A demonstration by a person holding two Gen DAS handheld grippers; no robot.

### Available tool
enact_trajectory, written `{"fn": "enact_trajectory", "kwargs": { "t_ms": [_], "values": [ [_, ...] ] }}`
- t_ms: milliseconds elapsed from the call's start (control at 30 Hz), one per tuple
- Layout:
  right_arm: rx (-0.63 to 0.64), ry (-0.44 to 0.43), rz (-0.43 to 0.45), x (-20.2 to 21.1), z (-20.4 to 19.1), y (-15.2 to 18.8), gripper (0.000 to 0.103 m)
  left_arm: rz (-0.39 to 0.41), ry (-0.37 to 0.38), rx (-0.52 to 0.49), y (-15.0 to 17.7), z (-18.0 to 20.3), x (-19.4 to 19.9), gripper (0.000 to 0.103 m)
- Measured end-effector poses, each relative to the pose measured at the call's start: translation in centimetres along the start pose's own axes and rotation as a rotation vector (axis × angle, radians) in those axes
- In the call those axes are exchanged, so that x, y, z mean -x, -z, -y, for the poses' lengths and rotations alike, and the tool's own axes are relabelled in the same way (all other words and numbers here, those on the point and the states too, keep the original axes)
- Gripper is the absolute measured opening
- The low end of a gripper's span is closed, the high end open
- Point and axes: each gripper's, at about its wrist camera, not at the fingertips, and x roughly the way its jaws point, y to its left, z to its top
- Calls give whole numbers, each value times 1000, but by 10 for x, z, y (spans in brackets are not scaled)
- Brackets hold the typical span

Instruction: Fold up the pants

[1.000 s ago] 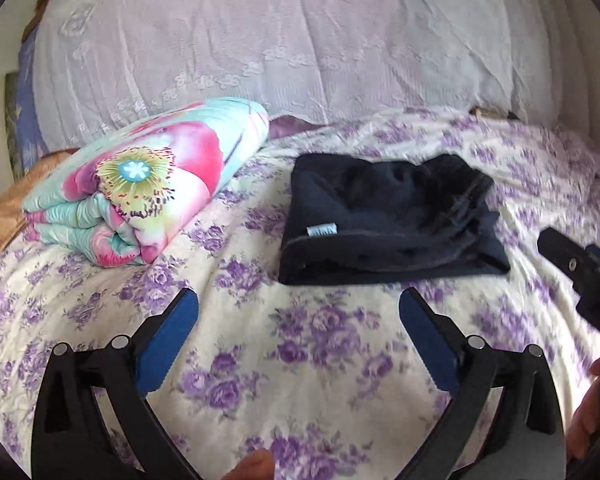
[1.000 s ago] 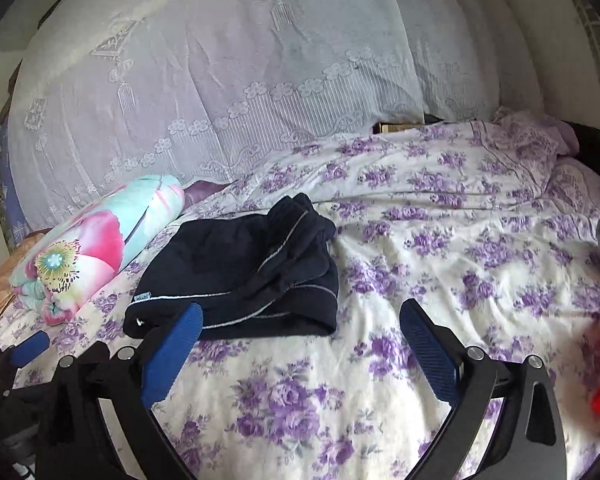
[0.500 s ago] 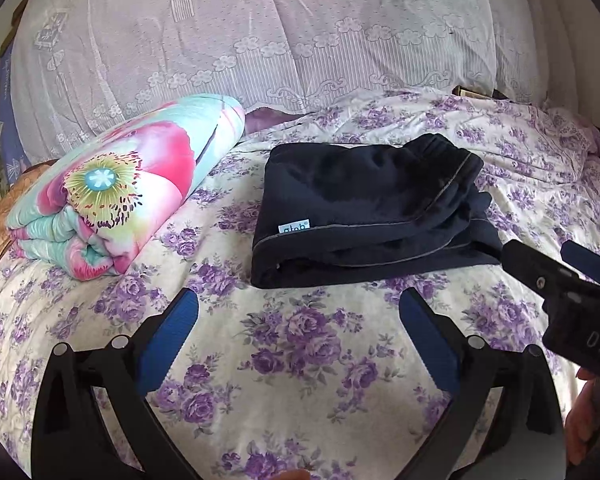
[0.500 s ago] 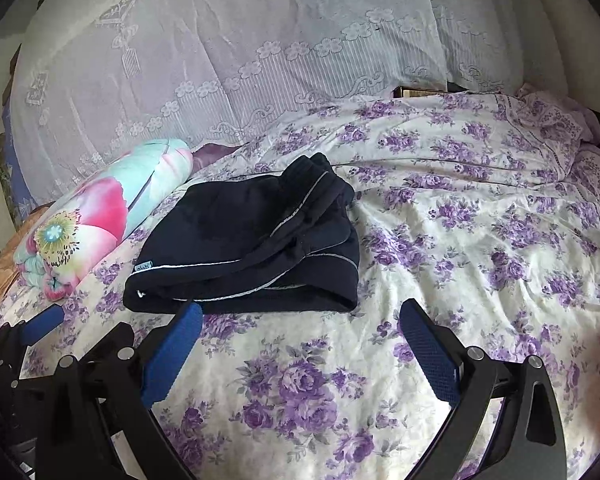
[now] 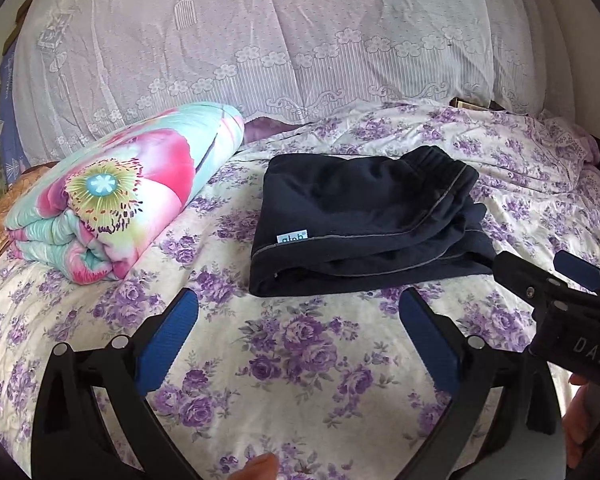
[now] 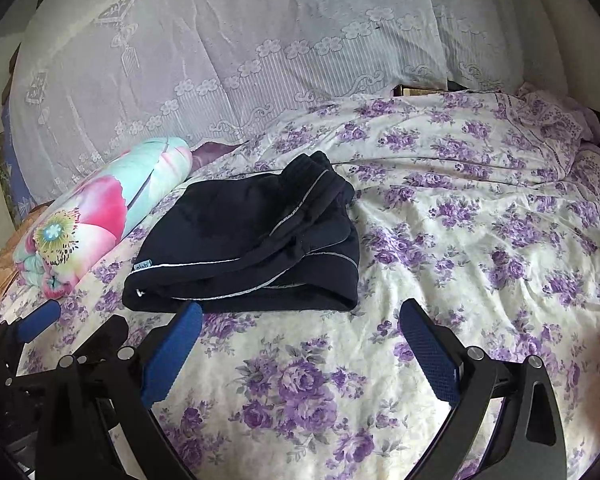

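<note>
The left tongs [image 5: 298, 340] stand wide apart with nothing between the blue pads, held low over the bed [image 5: 320, 380] just short of the pants [image 5: 364, 220]. In this left wrist view the dark pants lie folded into a compact, layered bundle in the middle of the floral sheet, a small light label at the near left corner and the elastic waistband bunched at the far right. The empty, spread jaws suggest the fold is judged done and the cloth has been let go. A rolled floral quilt [image 5: 120, 196] rests to the left of the pants, apart from them, probably set aside to leave room for folding. The right tongs [image 5: 540, 280] enter from the right edge, their tips near the bundle's near right corner without visibly touching it.

In the right wrist view the right tongs [image 6: 300, 344] are likewise open and empty, hovering over bare sheet just in front of the pants [image 6: 252, 236]. The layers sit stacked with edges roughly aligned, though the waistband end looks lumpy. The left tongs [image 6: 40, 320] show at the lower left, near the bundle's labelled corner.
</note>
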Motion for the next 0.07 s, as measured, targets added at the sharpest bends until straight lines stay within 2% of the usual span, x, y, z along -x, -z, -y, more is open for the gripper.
{"fn": "enact_trajectory", "kwargs": {
  "t_ms": [67],
  "values": [
    [0, 1, 1, 1, 0, 0, 100, -3, 1, 2, 0, -1, -1, 98]
  ]
}}
